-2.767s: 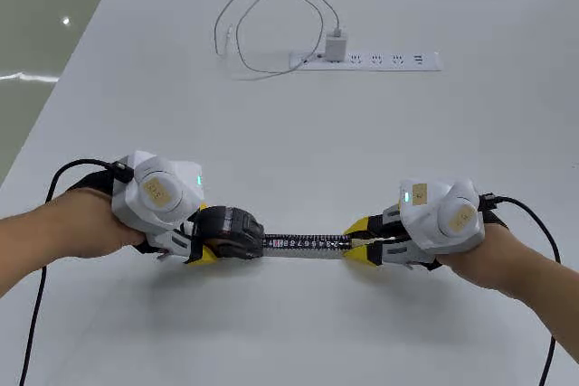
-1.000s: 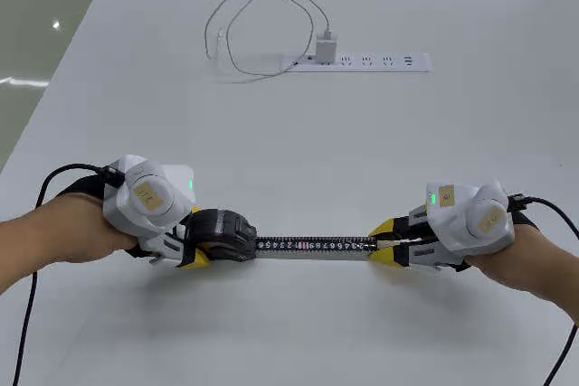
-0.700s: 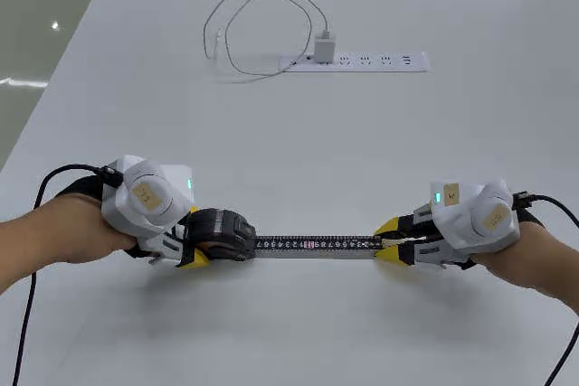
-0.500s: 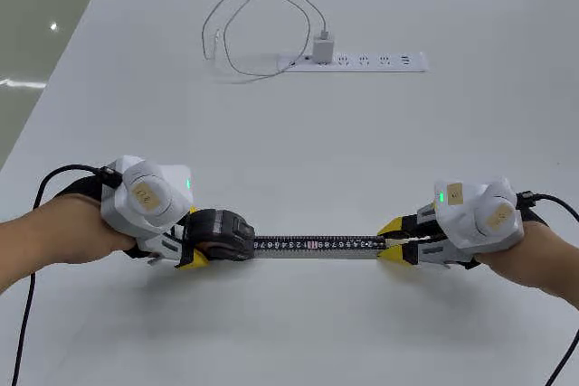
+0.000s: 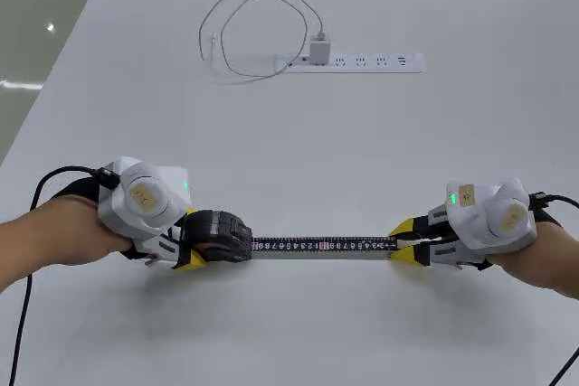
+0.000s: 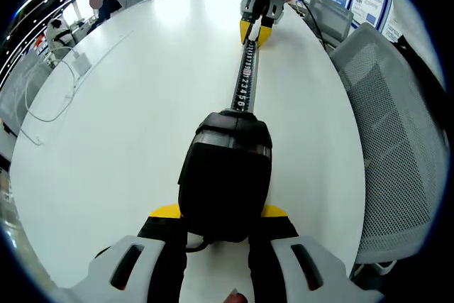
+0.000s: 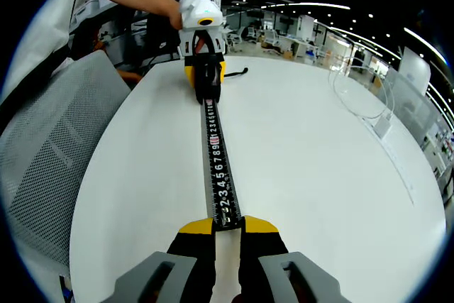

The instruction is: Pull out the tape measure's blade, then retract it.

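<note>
Head view: left tool [image 5: 201, 238] is clamping the tape measure [image 5: 223, 234]; right tool [image 5: 404, 243] is pinching the blade [image 5: 321, 245] tip. A slipping pinch risks the blade whipping back.

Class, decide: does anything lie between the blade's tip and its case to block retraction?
Nothing visible: the black numbered blade runs over white table from right gripper to the black case in the left gripper.

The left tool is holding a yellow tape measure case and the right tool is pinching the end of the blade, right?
Nearly. The tape measure case is black, not yellow, as the left gripper view shows; the yellow belongs to the left tool itself. That tool does hold the case, and the right tool pinches the end of the blade.
</note>
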`<state>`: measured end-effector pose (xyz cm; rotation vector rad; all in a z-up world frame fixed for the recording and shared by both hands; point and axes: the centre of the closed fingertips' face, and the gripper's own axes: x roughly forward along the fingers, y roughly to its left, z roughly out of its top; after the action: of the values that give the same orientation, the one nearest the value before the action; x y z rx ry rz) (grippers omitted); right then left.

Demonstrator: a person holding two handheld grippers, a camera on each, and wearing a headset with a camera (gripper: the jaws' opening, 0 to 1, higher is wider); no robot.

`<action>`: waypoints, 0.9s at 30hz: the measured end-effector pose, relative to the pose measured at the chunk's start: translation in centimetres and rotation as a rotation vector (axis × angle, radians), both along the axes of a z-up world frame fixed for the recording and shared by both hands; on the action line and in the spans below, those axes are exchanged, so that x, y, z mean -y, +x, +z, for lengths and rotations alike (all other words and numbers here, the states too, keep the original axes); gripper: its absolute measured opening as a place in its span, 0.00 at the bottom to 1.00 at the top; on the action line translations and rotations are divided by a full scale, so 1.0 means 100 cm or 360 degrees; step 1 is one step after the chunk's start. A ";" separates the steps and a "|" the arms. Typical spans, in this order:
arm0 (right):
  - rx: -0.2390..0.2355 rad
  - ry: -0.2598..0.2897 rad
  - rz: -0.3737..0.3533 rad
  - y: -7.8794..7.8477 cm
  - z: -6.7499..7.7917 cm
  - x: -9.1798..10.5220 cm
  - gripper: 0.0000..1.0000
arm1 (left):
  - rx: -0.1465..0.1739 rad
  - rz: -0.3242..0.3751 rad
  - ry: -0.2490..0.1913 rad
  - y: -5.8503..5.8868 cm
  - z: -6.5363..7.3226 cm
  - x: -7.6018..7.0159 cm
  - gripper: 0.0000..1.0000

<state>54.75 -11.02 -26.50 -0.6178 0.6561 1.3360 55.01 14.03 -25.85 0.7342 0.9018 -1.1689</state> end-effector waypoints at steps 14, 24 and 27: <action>0.0003 -0.0046 -0.0005 -0.001 0.001 0.015 0.07 | -0.0001 0.0001 0.0000 0.000 0.000 0.000 0.28; 0.0005 -0.0074 -0.0009 -0.003 0.005 0.022 0.07 | -0.0001 0.0002 -0.0001 0.001 0.000 0.000 0.28; -0.0001 -0.0092 -0.0008 -0.004 0.004 0.026 0.07 | 0.0000 0.0003 0.0000 0.001 0.000 0.000 0.28</action>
<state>54.35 -13.58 -26.10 -0.6621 0.6983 1.3164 55.08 14.05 -25.89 0.7328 0.9025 -1.1672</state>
